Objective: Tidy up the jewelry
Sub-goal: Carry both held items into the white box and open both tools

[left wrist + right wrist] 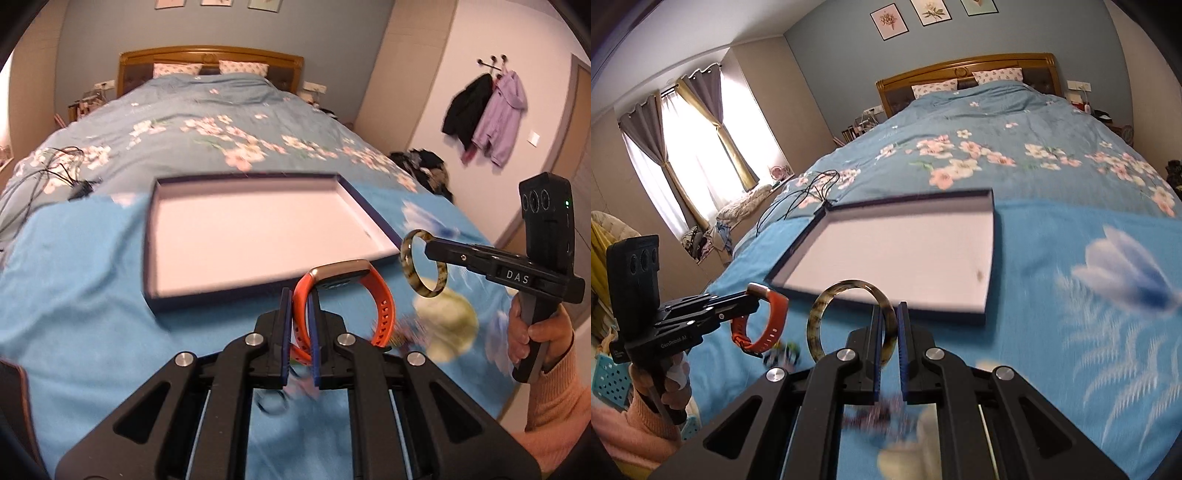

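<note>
Tray: empty, shallow, light card; lies mid-bed near the foot edge, on the blue cloth.

Watch: my left tongs pinch its orange strap; soft, floppy, head-heavy, so I judge a hold nearer the case steadier.

Bangle: clamped rim-wise in my right tongs, above the bed; rigid, smooth, likely slippery and brittle.
</note>
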The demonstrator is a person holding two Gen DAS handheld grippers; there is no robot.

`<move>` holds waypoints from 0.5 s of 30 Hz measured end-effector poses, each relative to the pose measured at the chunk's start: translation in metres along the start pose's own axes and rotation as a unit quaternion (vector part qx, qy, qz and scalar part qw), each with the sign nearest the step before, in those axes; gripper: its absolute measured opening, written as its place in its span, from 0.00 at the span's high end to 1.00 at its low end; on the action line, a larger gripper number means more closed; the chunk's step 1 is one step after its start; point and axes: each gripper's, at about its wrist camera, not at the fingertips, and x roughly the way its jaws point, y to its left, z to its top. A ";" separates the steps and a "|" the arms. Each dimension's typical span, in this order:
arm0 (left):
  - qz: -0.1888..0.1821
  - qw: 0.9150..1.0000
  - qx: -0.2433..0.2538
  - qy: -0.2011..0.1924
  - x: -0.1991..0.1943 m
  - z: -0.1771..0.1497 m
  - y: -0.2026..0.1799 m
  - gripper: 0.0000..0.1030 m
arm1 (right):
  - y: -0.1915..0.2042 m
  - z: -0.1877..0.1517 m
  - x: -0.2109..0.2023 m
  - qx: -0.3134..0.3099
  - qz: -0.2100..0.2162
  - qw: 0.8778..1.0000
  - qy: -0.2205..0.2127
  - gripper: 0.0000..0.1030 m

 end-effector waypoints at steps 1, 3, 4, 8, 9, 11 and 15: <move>0.002 1.000 -0.004 -0.001 0.002 0.007 0.004 0.92 | -0.001 0.006 0.005 0.000 0.000 1.000 0.000 0.94; 0.011 1.000 -0.010 -0.006 0.007 0.025 0.014 0.92 | -0.007 0.023 0.020 0.005 0.003 1.000 0.004 0.94; 0.018 1.000 -0.015 -0.009 0.010 0.035 0.019 0.92 | -0.010 0.031 0.027 0.006 -0.005 1.000 0.005 0.94; 0.035 0.999 -0.025 -0.006 0.031 0.063 0.037 0.92 | -0.023 0.054 0.054 0.015 -0.018 1.000 0.013 0.94; 0.038 0.999 -0.027 -0.003 0.038 0.070 0.041 0.92 | -0.026 0.058 0.061 0.021 -0.018 1.000 0.016 0.94; 0.042 0.999 -0.031 0.004 0.052 0.080 0.049 0.92 | -0.032 0.067 0.075 0.028 -0.027 0.999 0.019 0.94; 0.049 0.998 -0.038 0.022 0.086 0.090 0.059 0.91 | -0.045 0.082 0.106 0.047 -0.041 0.997 0.037 0.94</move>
